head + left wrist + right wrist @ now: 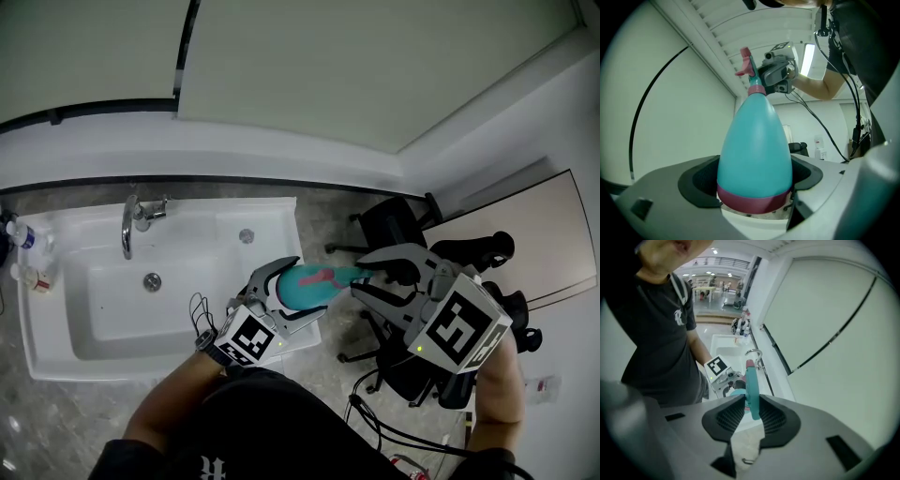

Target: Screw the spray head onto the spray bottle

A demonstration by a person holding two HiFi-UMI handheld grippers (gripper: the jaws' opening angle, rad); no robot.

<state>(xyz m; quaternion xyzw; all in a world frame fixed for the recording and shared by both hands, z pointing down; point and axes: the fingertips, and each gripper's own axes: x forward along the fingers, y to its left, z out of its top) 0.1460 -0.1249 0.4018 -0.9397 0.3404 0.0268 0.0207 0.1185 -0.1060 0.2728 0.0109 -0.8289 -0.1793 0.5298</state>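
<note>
A teal, cone-shaped plastic spray bottle (754, 150) with a magenta band (752, 201) round its base is held in the air at the right end of a white rectangular sink (56, 281). It is clamped at its wide base by the left claw (292, 295), whose two jaws are pressed against the bottle's sides. In the head view the bottle is seen lying roughly level, with its neck pointed toward the right claw (366, 275).

A teal spray head (752, 390) with a pink trigger (745, 63) is seated on the bottle's neck, where a pink collar (757, 90) is seen at the joint. How far the collar is threaded on cannot be told. The right claw is closed on this spray head: in the right gripper view the teal part is pinched between the two ribbed black pads (733, 414), with the jaws only a little apart. The left claw's cube with square markers (717, 365) is seen beyond it.

A chrome tap (127, 230) is mounted at the back of the sink, and small bottles (23, 234) are stood at its left edge. A black office chair (394, 225) is placed to the right, behind the claws.
</note>
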